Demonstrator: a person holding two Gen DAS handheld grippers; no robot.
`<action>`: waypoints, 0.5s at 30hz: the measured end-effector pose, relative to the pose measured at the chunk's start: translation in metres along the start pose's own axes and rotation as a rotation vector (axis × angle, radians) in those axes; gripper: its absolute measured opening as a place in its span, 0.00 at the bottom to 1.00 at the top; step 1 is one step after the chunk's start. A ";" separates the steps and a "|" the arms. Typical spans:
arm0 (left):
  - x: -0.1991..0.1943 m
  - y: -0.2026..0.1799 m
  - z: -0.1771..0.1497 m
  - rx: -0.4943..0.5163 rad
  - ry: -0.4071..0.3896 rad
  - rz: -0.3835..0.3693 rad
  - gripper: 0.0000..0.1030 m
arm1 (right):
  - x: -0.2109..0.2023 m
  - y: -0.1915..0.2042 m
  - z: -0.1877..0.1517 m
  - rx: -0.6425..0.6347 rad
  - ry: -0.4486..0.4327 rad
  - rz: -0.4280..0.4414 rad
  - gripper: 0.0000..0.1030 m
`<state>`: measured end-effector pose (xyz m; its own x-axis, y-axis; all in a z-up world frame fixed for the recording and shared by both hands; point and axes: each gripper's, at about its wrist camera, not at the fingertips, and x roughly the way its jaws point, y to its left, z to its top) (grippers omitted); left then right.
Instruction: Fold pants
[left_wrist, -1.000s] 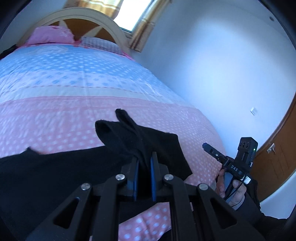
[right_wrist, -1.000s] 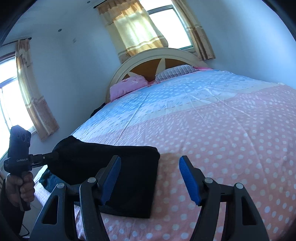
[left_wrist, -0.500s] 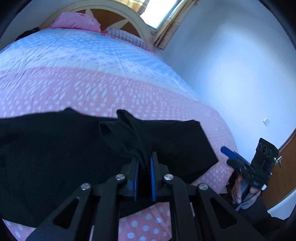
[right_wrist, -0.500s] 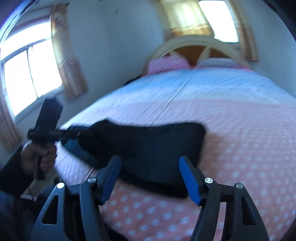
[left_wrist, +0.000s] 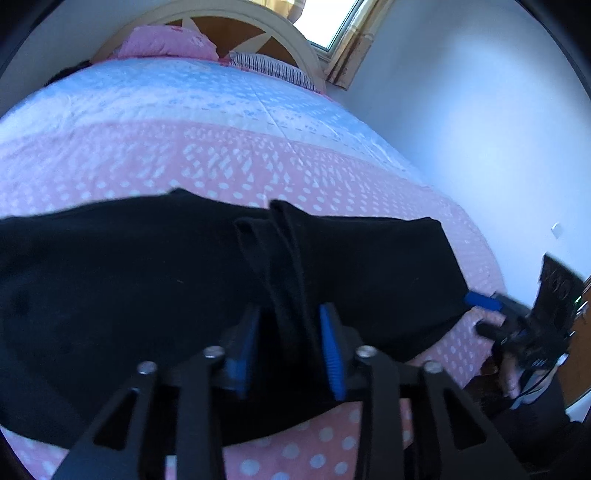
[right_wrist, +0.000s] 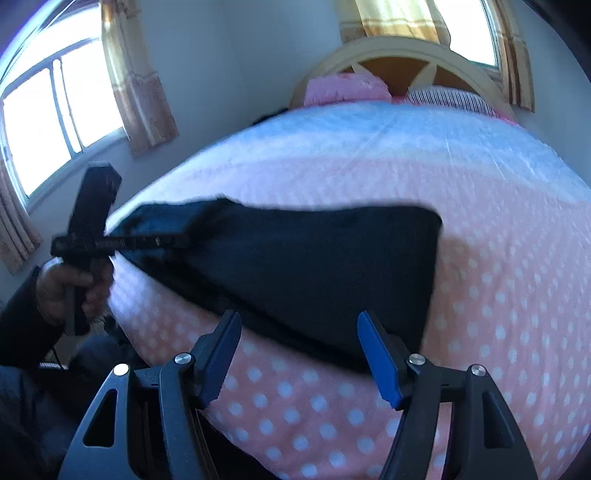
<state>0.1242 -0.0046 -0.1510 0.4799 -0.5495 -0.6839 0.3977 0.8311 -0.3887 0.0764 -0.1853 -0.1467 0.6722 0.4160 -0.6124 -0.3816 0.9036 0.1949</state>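
Observation:
Black pants (left_wrist: 129, 295) lie spread across the pink dotted quilt (left_wrist: 184, 166). A raised ridge of their cloth (left_wrist: 284, 258) stands between the blue pads of my left gripper (left_wrist: 288, 314), whose jaws are parted and not pinching it. In the right wrist view the pants (right_wrist: 314, 258) form a dark folded slab. My right gripper (right_wrist: 298, 321) hangs wide open just above their near edge, holding nothing. The left gripper (right_wrist: 147, 240) reaches into the pants' left end. The right gripper (left_wrist: 491, 306) sits at the pants' right corner.
The bed fills both views, with a blue quilt band (left_wrist: 184, 96), pink pillow (left_wrist: 166, 40), striped pillow (right_wrist: 450, 99) and arched headboard (right_wrist: 406, 48) at the far end. A white wall (left_wrist: 480, 129) runs along its right side. A hand (right_wrist: 70, 284) holds the left gripper off the bed's edge.
My left gripper's jaws have parted from shut on the cloth ridge. The pants have come down and spread wider on the quilt. My right gripper has moved in over their near edge.

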 end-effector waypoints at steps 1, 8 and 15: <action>-0.002 0.001 0.000 0.011 -0.006 0.014 0.47 | 0.001 0.003 0.006 -0.002 -0.009 0.011 0.65; 0.004 -0.005 -0.008 0.124 0.022 0.087 0.51 | 0.070 -0.009 0.034 0.084 0.128 -0.068 0.66; -0.040 0.019 0.001 0.109 -0.068 0.116 0.61 | 0.054 0.043 0.044 -0.017 0.042 0.019 0.66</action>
<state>0.1137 0.0332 -0.1300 0.5775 -0.4583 -0.6756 0.4176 0.8769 -0.2379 0.1243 -0.1197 -0.1379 0.6378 0.4282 -0.6402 -0.4049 0.8935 0.1942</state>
